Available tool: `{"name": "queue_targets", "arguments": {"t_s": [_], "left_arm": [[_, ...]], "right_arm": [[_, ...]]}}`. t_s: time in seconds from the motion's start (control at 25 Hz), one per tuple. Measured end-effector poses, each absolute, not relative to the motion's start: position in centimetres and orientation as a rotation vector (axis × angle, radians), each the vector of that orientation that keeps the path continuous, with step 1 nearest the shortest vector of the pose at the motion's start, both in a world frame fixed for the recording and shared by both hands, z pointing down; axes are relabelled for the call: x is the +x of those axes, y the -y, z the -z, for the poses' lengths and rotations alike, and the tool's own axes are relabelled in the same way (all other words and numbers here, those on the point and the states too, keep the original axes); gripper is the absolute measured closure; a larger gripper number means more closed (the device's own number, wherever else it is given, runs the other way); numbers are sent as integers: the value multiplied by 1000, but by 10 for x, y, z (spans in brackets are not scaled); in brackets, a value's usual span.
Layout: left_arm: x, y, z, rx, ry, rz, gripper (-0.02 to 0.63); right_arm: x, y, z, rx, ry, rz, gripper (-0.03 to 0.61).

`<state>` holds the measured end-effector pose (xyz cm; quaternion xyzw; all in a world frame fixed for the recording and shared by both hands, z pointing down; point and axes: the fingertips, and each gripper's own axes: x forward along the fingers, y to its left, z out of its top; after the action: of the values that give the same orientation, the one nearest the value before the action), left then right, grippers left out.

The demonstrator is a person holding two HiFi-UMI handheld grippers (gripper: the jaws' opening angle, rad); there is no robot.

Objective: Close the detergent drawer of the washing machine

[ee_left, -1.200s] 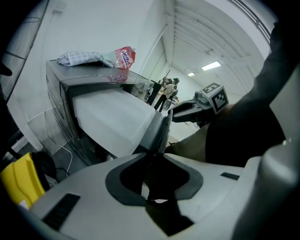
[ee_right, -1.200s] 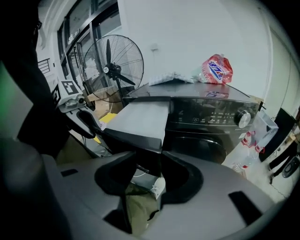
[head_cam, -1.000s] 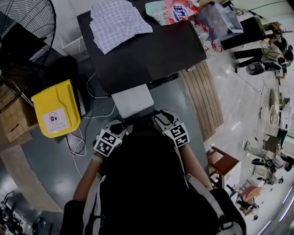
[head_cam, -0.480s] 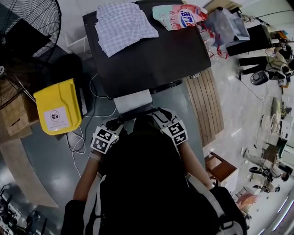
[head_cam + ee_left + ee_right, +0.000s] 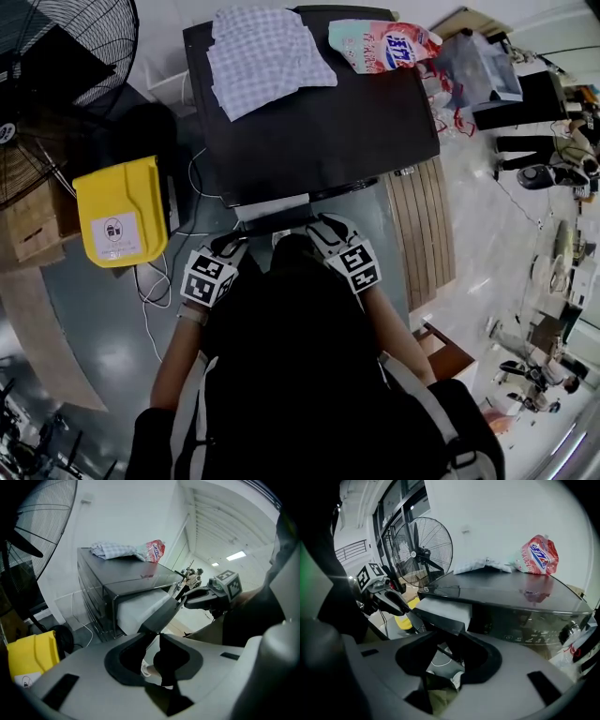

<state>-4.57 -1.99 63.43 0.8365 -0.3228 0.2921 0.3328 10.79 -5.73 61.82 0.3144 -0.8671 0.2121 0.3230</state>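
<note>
The detergent drawer (image 5: 272, 207) projected part-way from the front of the washing machine (image 5: 319, 131), its long axis running straight into the machine, and the left gripper (image 5: 232, 247) and right gripper (image 5: 321, 227) stood equally near at its outer face, one per corner, jaws spread and pinching nothing.

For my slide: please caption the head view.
Left gripper and right gripper at the front of the washing machine's partly open detergent drawer.

Left of the drawer (image 5: 272, 208) a yellow bin (image 5: 120, 222) crowds; right, bare floor (image 5: 389, 234) lies open.
</note>
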Motion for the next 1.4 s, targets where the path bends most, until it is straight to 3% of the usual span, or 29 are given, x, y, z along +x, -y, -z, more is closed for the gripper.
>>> {"name": "queue_targets", "arguments": {"t_s": [1.4], "left_arm": [[-70,67,-628,2065,1074,-726,526]], "right_arm": [[88,105,-616,845,2255,-617,414]]}}
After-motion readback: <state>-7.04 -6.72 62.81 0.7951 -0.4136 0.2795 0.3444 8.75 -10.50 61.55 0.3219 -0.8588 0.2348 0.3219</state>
